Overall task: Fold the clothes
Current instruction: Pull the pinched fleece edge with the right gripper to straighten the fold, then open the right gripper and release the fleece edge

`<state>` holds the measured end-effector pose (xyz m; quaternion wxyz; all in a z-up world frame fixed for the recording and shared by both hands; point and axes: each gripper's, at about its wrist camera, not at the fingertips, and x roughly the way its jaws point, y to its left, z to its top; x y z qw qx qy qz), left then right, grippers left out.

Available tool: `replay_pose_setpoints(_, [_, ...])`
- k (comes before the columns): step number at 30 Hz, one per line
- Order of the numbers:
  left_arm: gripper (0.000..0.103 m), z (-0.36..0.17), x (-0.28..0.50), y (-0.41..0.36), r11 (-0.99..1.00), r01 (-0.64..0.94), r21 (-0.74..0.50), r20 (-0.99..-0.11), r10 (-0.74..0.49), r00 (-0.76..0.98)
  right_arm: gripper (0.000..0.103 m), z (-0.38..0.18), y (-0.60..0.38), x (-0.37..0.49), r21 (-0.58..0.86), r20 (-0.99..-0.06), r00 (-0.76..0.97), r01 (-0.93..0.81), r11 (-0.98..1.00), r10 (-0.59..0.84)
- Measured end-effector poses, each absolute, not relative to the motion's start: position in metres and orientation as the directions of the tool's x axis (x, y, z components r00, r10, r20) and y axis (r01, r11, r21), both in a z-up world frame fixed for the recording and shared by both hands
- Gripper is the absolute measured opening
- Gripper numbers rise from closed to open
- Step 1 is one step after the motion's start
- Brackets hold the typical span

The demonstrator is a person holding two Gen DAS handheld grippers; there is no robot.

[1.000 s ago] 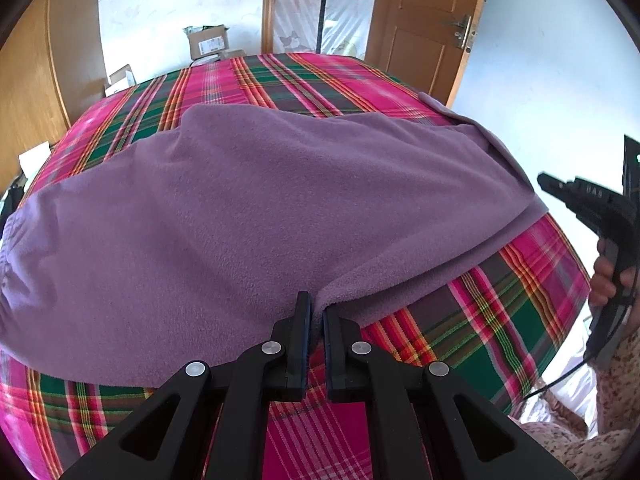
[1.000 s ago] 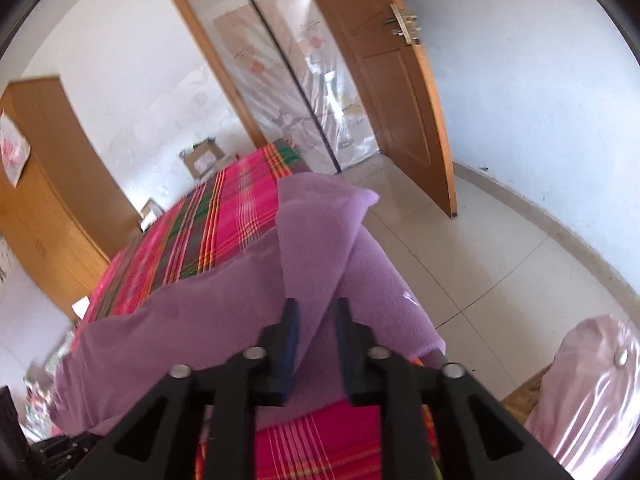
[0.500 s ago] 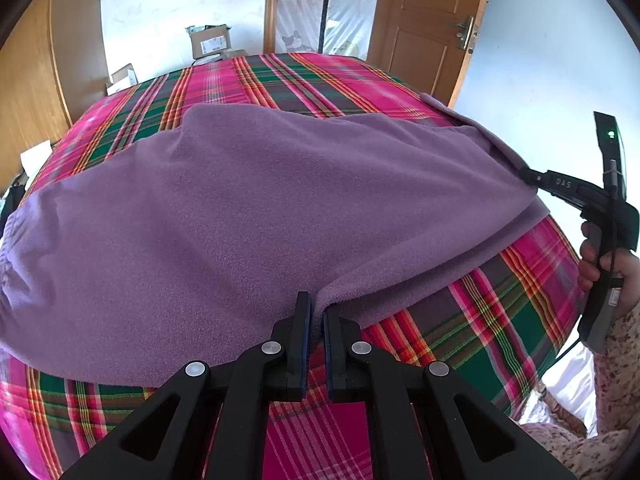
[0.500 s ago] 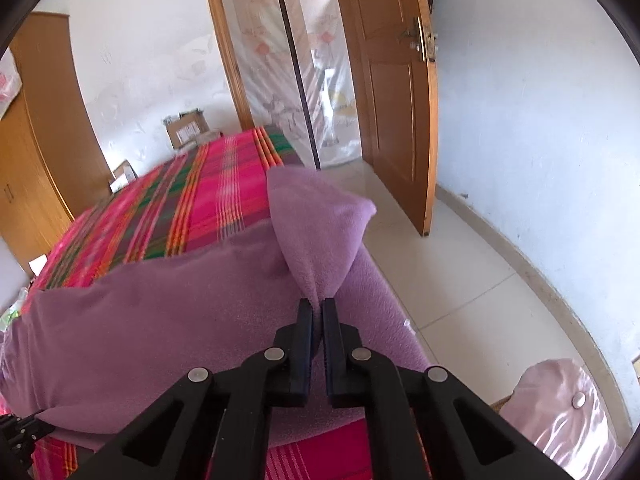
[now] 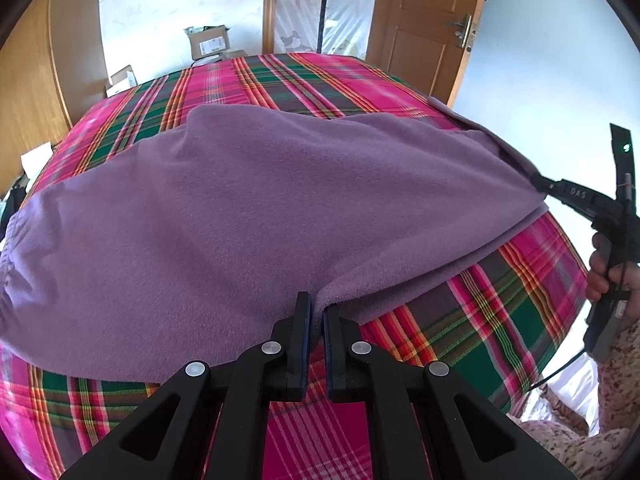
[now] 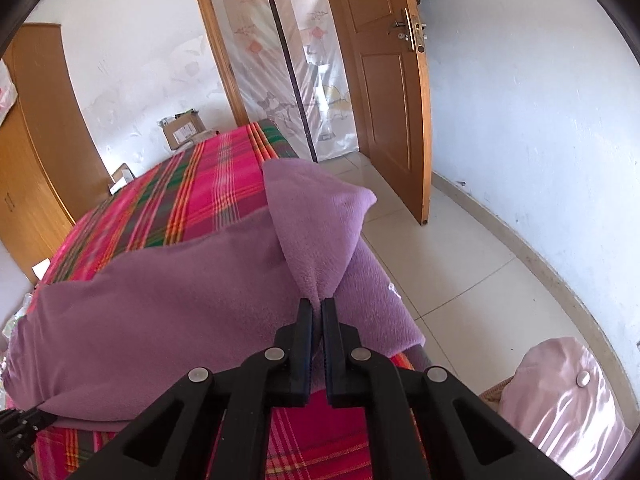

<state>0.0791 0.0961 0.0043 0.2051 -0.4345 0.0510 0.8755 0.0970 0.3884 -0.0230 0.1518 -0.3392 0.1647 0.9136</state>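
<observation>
A purple fleece garment [image 5: 256, 208] lies spread across the pink plaid bed [image 5: 304, 76]. My left gripper [image 5: 316, 312] is shut on its near edge. At the right of the left wrist view, my right gripper [image 5: 538, 183] pinches the garment's right corner, with a hand around its handle. In the right wrist view the right gripper [image 6: 318, 312] is shut on a lifted purple flap [image 6: 316, 220] of the garment [image 6: 168, 304]. The left gripper [image 6: 24, 424] shows at the lower left there, at the cloth's edge.
A wooden door [image 6: 384, 92] stands ajar beside a plastic-covered doorway [image 6: 288, 60]. Cardboard boxes [image 5: 210, 42] sit beyond the bed's far end, a wardrobe [image 6: 44, 128] at the left. A shiny pink cushion [image 6: 568, 400] lies on the tiled floor [image 6: 460, 272] at right.
The right gripper closed on the garment's right corner and lifted it slightly. The left gripper has kept its grip on the near edge, hardly moving.
</observation>
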Motion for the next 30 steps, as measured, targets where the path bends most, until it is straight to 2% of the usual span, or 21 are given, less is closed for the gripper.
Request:
replay_pose_setpoints(10, [0.006,0.003,0.078,0.097,-0.911,-0.4,-0.101,-0.785,0.32,-0.53,0.005,-0.03,0.39,0.095,0.184,-0.695,-0.701,-0.387,-0.903,0.159])
replay_pose_setpoints(14, [0.012,0.008,0.081,0.095,-0.903,-0.41,-0.129,-0.777,0.349,-0.523,0.005,-0.029,0.394,0.095,0.191,-0.702,-0.699,-0.372,-0.908,0.138])
replay_pose_setpoints(16, [0.014,0.014,0.085,0.095,-0.895,-0.423,-0.138,-0.763,0.369,-0.531,0.008,-0.027,0.396,0.097,0.2,-0.701,-0.702,-0.363,-0.91,0.126])
replay_pose_setpoints(19, [0.023,0.029,0.091,0.099,-0.876,-0.458,-0.15,-0.714,0.416,-0.563,0.013,-0.023,0.4,0.1,0.21,-0.695,-0.711,-0.345,-0.915,0.109])
replay_pose_setpoints(25, [0.024,0.04,0.082,0.122,-0.844,-0.517,-0.145,-0.693,0.459,-0.556,0.024,-0.01,0.405,0.097,0.196,-0.675,-0.732,-0.304,-0.932,0.097])
replay_pose_setpoints(30, [0.024,0.029,0.059,0.157,-0.814,-0.55,-0.186,-0.728,0.49,-0.48,0.033,0.005,0.407,0.081,0.15,-0.646,-0.754,-0.28,-0.948,0.121])
